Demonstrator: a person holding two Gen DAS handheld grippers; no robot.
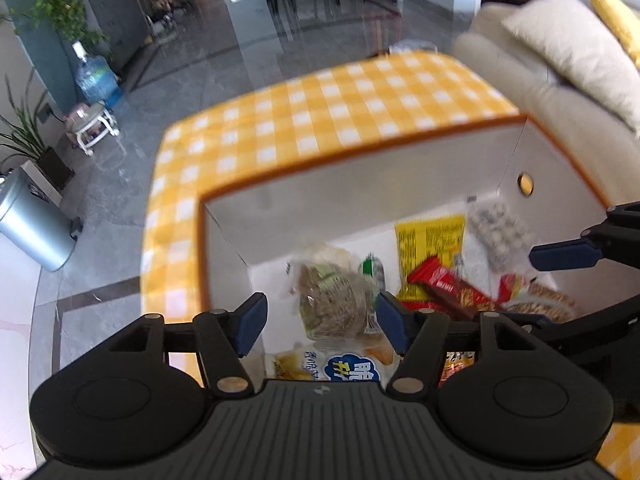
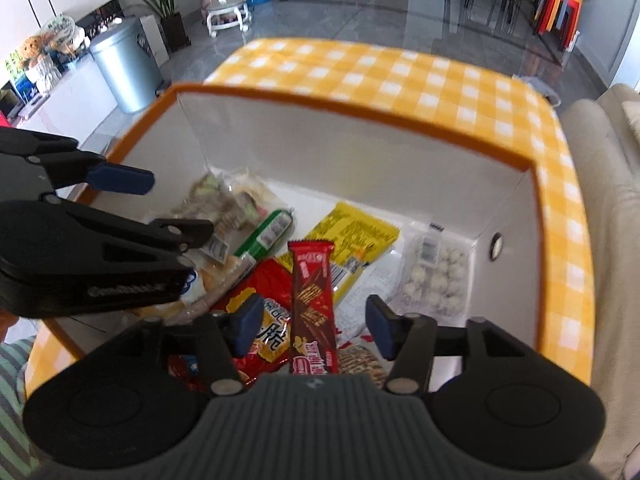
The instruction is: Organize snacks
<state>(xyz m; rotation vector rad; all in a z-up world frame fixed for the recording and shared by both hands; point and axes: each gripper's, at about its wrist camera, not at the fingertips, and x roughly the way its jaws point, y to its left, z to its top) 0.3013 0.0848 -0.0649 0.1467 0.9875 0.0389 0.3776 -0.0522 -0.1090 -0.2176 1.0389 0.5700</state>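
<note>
Both grippers, left gripper and right gripper, hover open and empty above snacks piled inside the box; crowded, slippery wrappers may cause a mis-grab.

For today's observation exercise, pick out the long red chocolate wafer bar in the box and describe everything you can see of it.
The red chocolate wafer bar is a long, slim packet in glossy red-and-brown wrapper with crimped ends and a wafer picture along its middle. It looks sealed. It lies inside the white box, on top of other snacks, across a red packet and the edge of a yellow packet. In the right wrist view it runs lengthwise between the open fingers of the right gripper; neither finger visibly touches it.
</note>
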